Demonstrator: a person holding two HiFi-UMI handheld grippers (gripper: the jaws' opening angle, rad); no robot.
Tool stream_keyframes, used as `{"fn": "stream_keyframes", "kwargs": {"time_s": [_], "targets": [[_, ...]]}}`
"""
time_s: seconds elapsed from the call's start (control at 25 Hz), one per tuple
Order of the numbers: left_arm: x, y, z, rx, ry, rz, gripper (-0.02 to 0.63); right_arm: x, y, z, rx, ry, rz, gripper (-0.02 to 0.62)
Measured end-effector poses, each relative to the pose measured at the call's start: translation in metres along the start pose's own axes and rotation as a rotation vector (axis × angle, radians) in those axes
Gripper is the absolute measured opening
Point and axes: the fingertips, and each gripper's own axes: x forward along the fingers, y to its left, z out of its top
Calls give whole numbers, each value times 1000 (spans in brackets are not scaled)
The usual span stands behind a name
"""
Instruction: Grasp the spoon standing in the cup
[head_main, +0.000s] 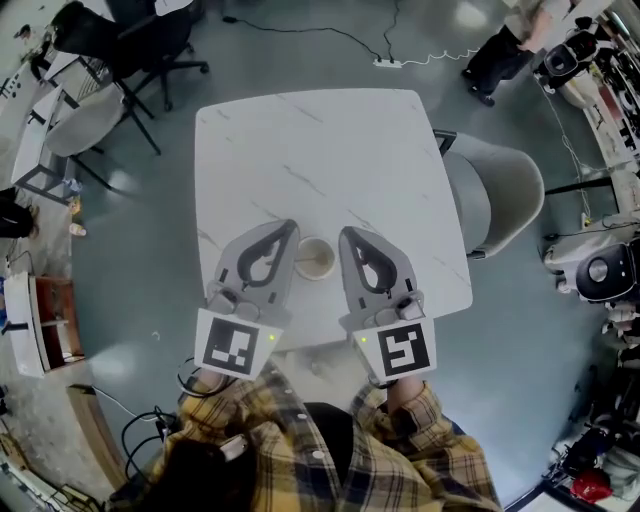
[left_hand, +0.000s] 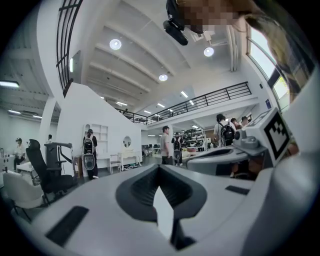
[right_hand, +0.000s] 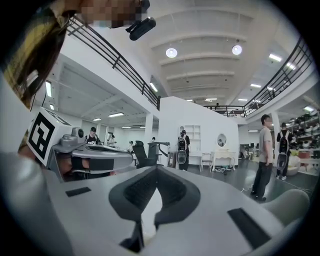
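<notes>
A pale cup (head_main: 314, 258) stands on the white marble table (head_main: 320, 150) near its front edge. I cannot make out a spoon in it from the head view. My left gripper (head_main: 292, 227) lies just left of the cup and my right gripper (head_main: 345, 233) just right of it, both tips level with the cup's far side. Each is shut with nothing between the jaws. In the left gripper view my left gripper (left_hand: 160, 170) points across the room and the cup is out of sight. My right gripper (right_hand: 156, 170) shows the same in its own view.
A grey shell chair (head_main: 500, 195) stands against the table's right side. A black office chair (head_main: 130, 45) and a white chair (head_main: 85, 120) stand at the back left. A power strip (head_main: 388, 62) with its cable lies on the floor behind the table. Several people stand in the hall.
</notes>
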Motion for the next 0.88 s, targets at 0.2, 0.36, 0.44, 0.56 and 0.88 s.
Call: {"fn": "stream_keyframes", "kwargs": {"time_s": [0.2, 0.36, 0.44, 0.56, 0.88], "targets": [[15, -3, 2, -11, 13, 79, 18, 4, -19, 0, -38, -4, 70, 15], [27, -11, 1, -29, 23, 172, 18, 6, -35, -2, -49, -13, 166, 15], [32, -14, 0, -33, 21, 210, 18, 6, -42, -2, -53, -20, 204, 15], [36, -18, 1, -38, 17, 266, 18, 8, -48, -5, -61, -20, 262, 15], [21, -14, -2, -78, 19, 431, 18, 18, -39, -7, -83, -21, 426, 15]]}}
